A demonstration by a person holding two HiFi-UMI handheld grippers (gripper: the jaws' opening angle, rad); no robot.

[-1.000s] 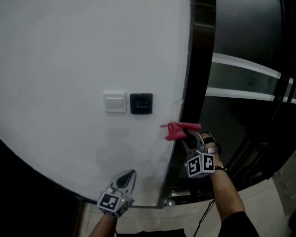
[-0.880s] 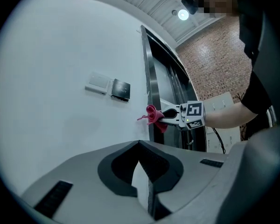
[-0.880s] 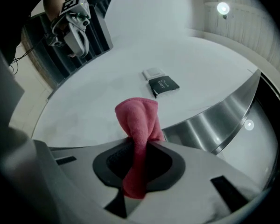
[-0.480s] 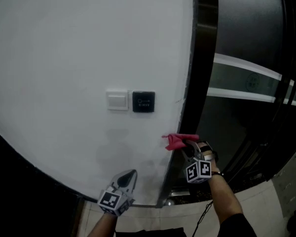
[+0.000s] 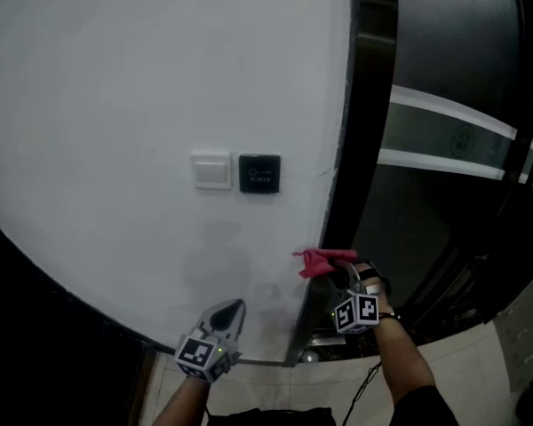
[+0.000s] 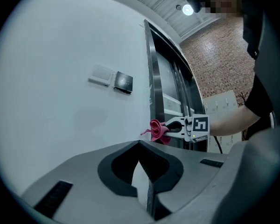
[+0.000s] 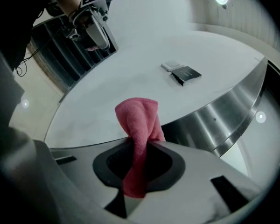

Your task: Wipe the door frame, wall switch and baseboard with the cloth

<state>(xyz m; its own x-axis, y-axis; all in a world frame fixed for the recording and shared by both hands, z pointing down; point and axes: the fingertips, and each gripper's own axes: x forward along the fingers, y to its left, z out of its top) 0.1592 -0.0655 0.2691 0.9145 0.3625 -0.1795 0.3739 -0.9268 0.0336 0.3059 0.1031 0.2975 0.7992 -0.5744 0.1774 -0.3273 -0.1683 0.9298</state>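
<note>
- The right tool (image 5: 339,272) sits in the lower middle of the head view, its jaws clamped on a red cloth (image 5: 318,261).
- In the right gripper view the cloth (image 7: 139,125) stands up out of the closed jaws of that tool (image 7: 140,147) as a folded bunch, with a tail hanging down between the pads.
- The cloth lies against the corner where the white wall (image 5: 115,105) meets the dark door frame (image 5: 373,149), below and to the right of the switches. Whether it presses on the surface cannot be told.
- A white wall switch (image 5: 211,170) and a black panel (image 5: 259,173) sit side by side at the centre of the head view, just apart from each other and well above both tools.
- The left tool (image 5: 232,311) points up at the wall in the lower middle of the head view, left of the right tool and clear of the cloth.
- In the left gripper view the jaws of this tool (image 6: 139,143) meet at their tips with nothing between them.
- The same view shows the cloth (image 6: 156,129) just right of centre, the right tool (image 6: 171,126) behind it, and the wall switch (image 6: 101,75) and black panel (image 6: 123,81) in the upper left.
- The door frame (image 7: 224,111) shows as a brushed metal band across the right of the right gripper view, and the left tool (image 7: 99,36) appears in the upper left.
- A bare forearm (image 5: 407,366) runs from the right tool down to the bottom edge of the head view, over pale floor (image 5: 480,366).
</note>
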